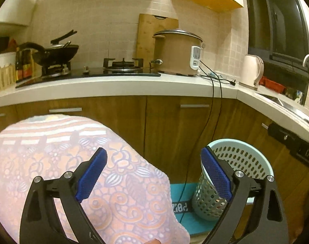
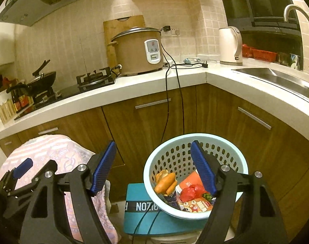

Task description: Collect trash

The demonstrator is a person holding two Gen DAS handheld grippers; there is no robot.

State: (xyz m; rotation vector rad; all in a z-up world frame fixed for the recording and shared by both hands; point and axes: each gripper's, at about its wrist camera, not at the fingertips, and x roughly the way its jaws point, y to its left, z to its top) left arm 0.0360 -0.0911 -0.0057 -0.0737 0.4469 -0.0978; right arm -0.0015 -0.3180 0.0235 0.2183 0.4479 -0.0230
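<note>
A pale green perforated trash basket [image 2: 195, 142] stands on a teal box [image 2: 146, 219]; it also shows in the left wrist view [image 1: 236, 158]. Inside lie orange bread-like pieces [image 2: 164, 183], a red crumpled bag [image 2: 190, 192], an orange packet [image 2: 190, 180] and a printed snack wrapper [image 2: 197, 205]. My right gripper [image 2: 153, 168] is open and empty, just above and in front of the basket. My left gripper [image 1: 154, 174] is open and empty over a table with a pink patterned cloth [image 1: 52, 162], left of the basket. The left gripper's fingertip [image 2: 23, 167] shows in the right wrist view.
A white L-shaped counter [image 2: 134, 89] with brown cabinets [image 2: 144, 126] holds a rice cooker [image 2: 140, 50], gas stove [image 2: 95, 79], wok [image 2: 42, 79], kettle [image 2: 229, 44] and sink [image 2: 276, 77]. Black cables [image 2: 167, 105] hang down the cabinets to the teal box.
</note>
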